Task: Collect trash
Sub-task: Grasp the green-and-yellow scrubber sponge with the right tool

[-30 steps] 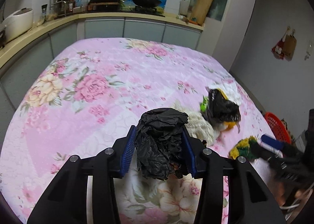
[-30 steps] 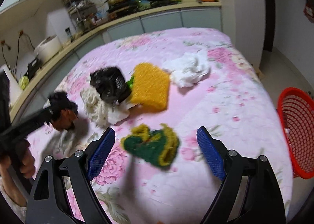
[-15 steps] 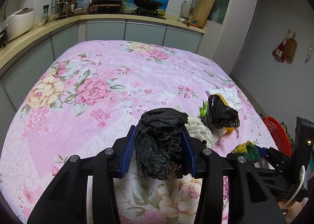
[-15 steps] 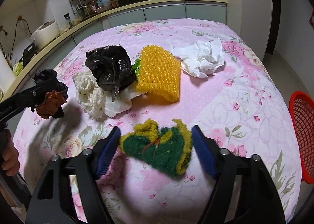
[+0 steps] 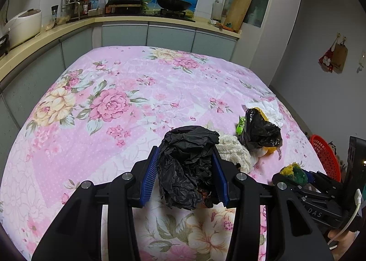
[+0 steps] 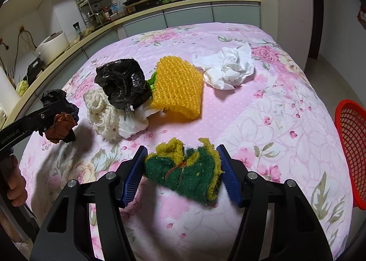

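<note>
My left gripper is shut on a crumpled black plastic bag with a brown scrap under it, held above the flowered table; it also shows in the right wrist view. My right gripper is shut on a green and yellow scouring sponge, lifted just off the cloth; the sponge shows in the left wrist view. On the table lie another black bag, a cream net cloth, a yellow knitted pad and crumpled white tissue.
A red plastic basket stands off the table's right edge. The table carries a pink floral cloth. A kitchen counter with a stove, pans and a rice cooker runs behind and along the left.
My right gripper closed on the green and yellow sponge and lifted it slightly. My left gripper kept hold of the black bag and stayed nearly still.
</note>
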A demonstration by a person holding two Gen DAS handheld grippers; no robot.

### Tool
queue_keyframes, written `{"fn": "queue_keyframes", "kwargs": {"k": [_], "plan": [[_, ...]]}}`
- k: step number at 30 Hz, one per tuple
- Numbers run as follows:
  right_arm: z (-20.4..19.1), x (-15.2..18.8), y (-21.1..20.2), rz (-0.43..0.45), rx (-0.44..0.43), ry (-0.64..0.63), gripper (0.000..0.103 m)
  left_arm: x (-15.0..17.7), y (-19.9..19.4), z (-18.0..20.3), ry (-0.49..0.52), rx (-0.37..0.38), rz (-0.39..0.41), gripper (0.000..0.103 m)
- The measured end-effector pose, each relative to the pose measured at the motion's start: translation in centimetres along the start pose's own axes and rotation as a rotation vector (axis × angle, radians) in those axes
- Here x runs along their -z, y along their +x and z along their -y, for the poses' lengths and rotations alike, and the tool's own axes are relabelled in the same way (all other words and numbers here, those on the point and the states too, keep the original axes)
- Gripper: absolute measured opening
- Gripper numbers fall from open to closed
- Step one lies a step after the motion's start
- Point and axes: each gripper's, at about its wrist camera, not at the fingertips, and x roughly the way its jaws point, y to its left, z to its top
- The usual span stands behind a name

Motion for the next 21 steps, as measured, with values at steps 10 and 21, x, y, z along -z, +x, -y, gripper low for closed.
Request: {"fn": "queue_keyframes", "kwargs": {"k": [10,21], "plan": [[1.4,-0.6,-1.7,0.035,0.012,0.02,0.06,-0.3,-0.6,-0.1,-0.008,0.001,0.026,0.043],[3.1,-1.1,-2.9,0.061,0.034,0.041,0.06,-0.4,-1.2,0.0,-0.006,0.007,0.04,0.043]]}}
